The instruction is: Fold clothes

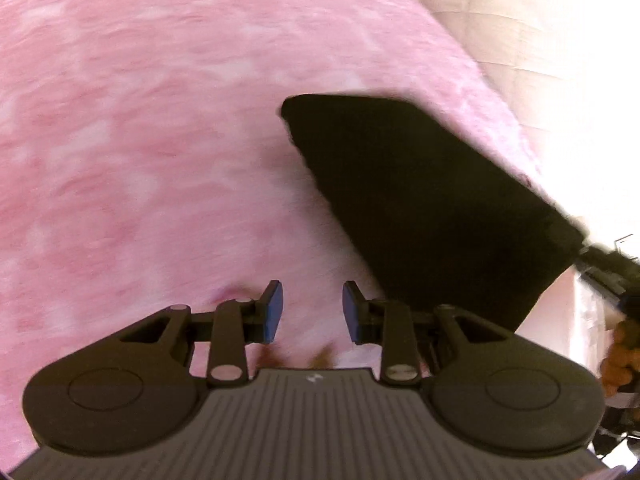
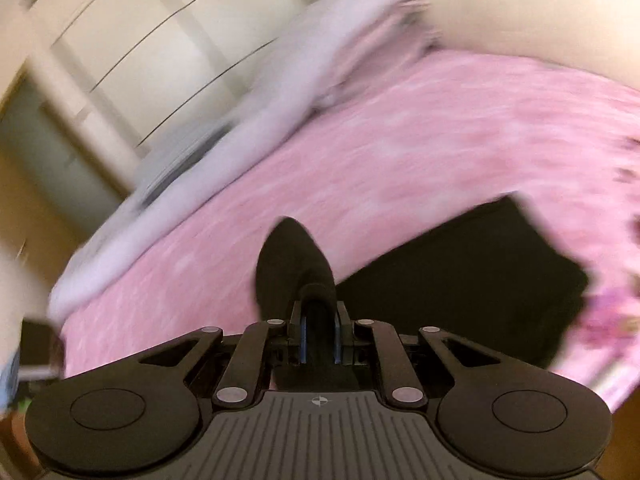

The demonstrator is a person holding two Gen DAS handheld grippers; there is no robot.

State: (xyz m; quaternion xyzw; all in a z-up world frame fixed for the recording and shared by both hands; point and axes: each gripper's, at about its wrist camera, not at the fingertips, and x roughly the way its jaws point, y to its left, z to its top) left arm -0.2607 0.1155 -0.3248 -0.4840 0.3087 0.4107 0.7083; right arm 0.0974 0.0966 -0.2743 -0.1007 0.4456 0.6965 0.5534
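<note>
Surroundings: fuzzy pink mottled blanket [image 1: 160, 140] covering bed; pale lilac pillow [image 2: 280, 92] along bed's far edge; cream drawer unit [image 2: 140, 40] behind it, blurred.

Task item: black folded cloth garment [image 1: 420, 200], flat dark panel lying on blanket, one end lifted toward right.

My left gripper [image 1: 312, 312]: jaws partly open, blue pads apart, nothing between them, garment just beside.

My right gripper [image 2: 320, 340]: jaws narrowed, pinching fold of black garment, cloth bunched up ahead of pads.

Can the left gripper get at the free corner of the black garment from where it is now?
Probably yes. The left gripper is open and empty, and only bare pink blanket lies between it and the black garment's far corner.
</note>
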